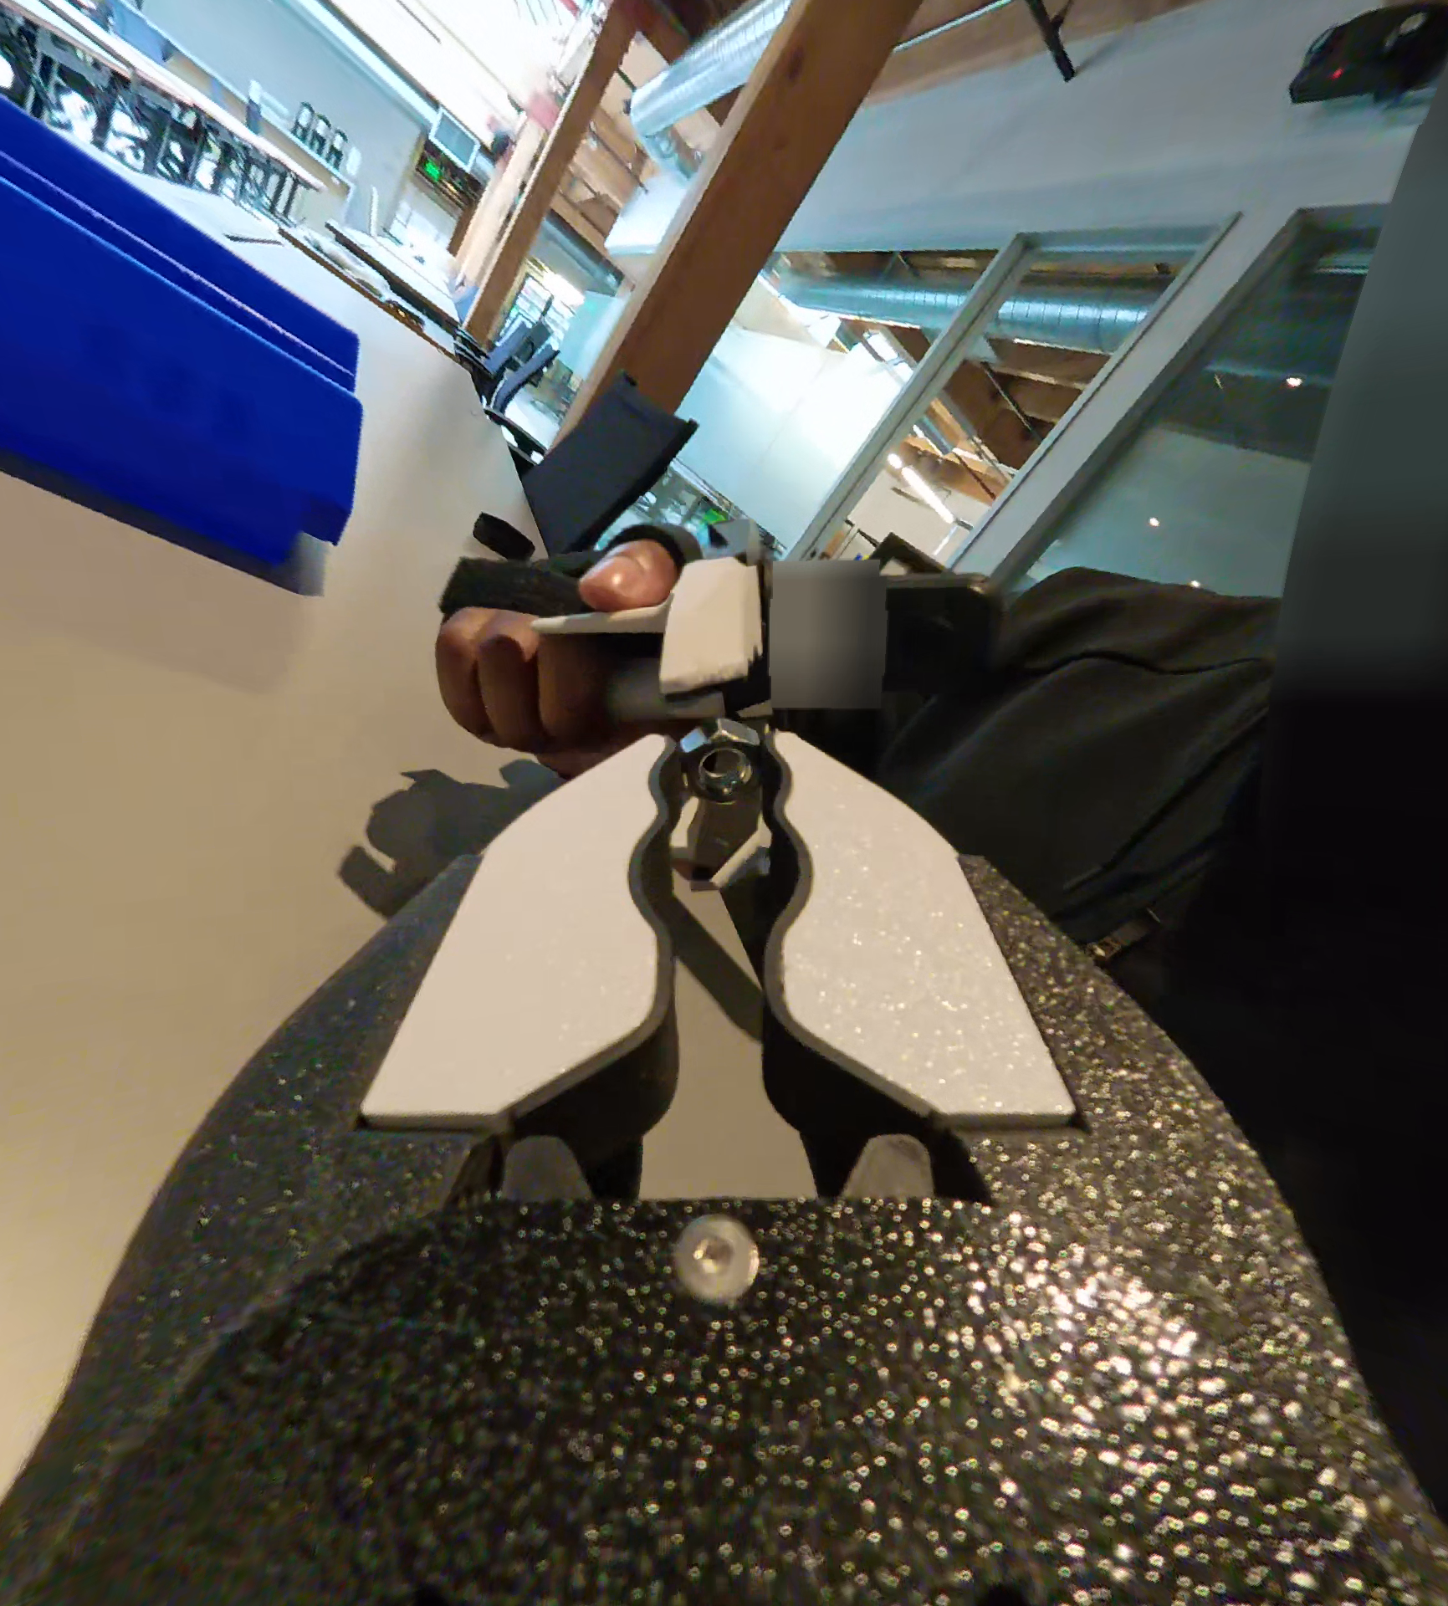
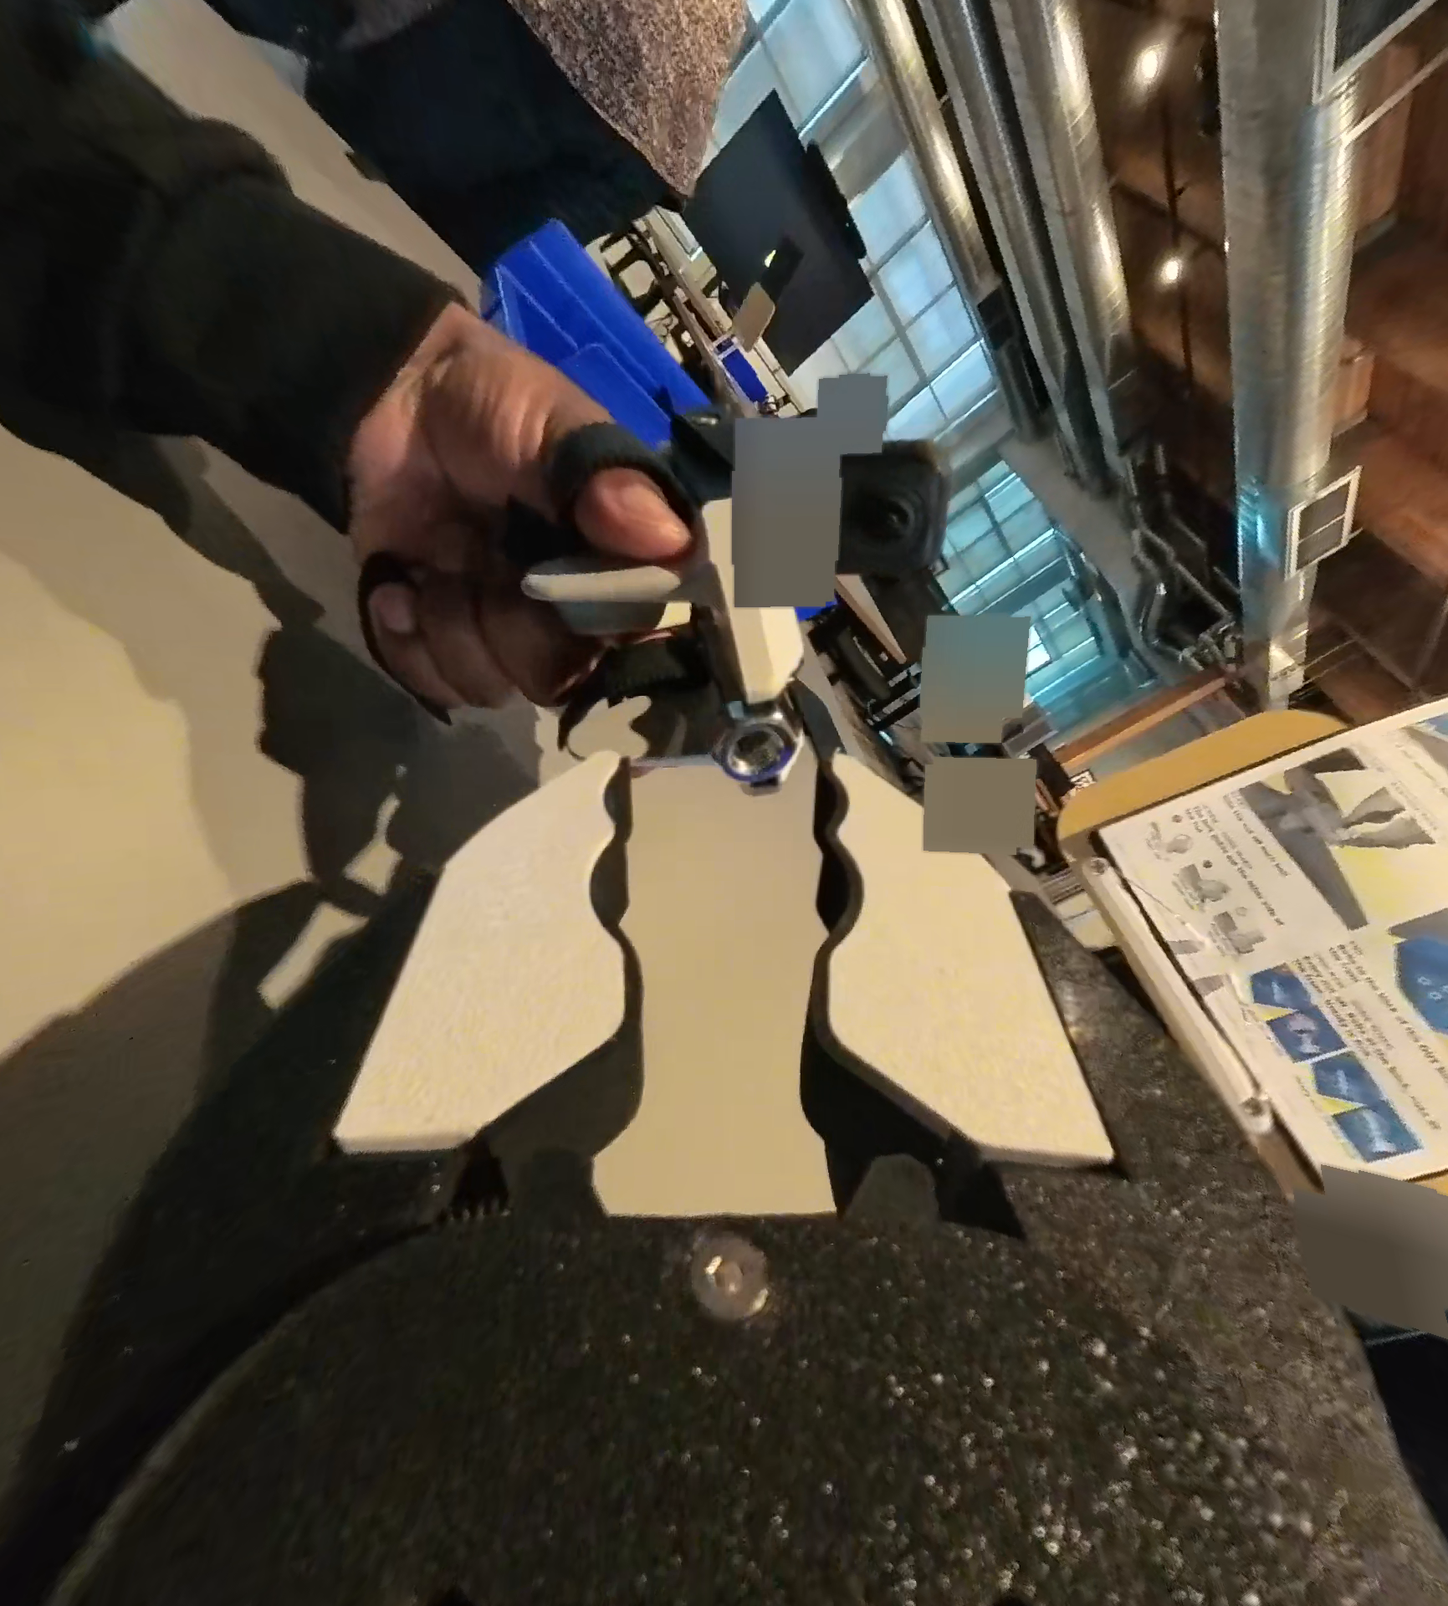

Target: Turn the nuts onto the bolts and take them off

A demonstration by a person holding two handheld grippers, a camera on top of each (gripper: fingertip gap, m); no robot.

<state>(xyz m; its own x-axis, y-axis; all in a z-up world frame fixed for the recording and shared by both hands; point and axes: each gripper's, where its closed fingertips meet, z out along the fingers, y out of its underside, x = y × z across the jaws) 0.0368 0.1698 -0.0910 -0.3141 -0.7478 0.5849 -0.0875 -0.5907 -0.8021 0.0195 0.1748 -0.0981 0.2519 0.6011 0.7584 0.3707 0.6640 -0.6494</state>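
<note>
So your left gripper (image 1: 716, 782) has its jaws clamped on a hex nut (image 1: 717, 769) right at the tips, threaded hole facing back at the camera, with more metal hardware hanging just below it between the fingers. Whether that's the bolt, can't tell. Your right gripper (image 2: 724, 773) has its jaws wide apart, nothing between them. In the right wrist view the nut (image 2: 755, 746) sits just past the tips, roughly centred on the gap, pinched in the other gripper's pale fingers. Both are held up off the white worktop (image 1: 94, 782). Blue bins (image 1: 120, 348) sit farther back, and a printed instruction sheet (image 2: 1311, 939) lies off to your right.
</note>
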